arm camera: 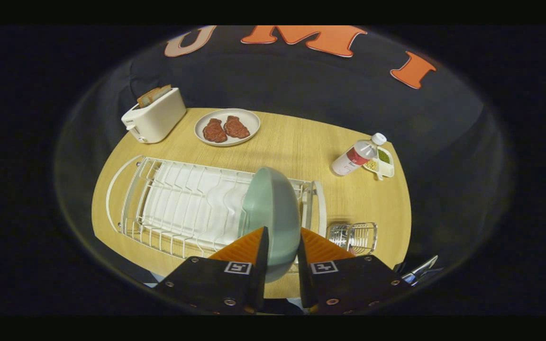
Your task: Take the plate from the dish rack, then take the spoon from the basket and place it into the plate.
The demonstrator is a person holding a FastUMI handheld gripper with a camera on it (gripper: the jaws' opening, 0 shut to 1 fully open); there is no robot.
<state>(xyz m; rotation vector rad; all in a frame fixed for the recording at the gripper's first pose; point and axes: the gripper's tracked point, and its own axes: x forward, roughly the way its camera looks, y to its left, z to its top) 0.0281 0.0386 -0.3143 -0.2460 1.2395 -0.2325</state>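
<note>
A pale green plate (271,208) stands on edge between my fingers, and my gripper (281,246) is shut on its near rim. The plate is held over the right end of the white wire dish rack (183,203), which lies on the wooden table (301,142). Whether the plate still touches the rack I cannot tell. A small wire basket (356,237) sits just right of the rack, beside my right finger. A metal spoon-like handle (420,270) pokes out further right, near the table's front edge.
A white toaster (154,118) with bread stands at the far left. A white plate with two brown patties (227,127) sits behind the rack. A bottle (356,156) lies by a small divided dish (383,163) at the right.
</note>
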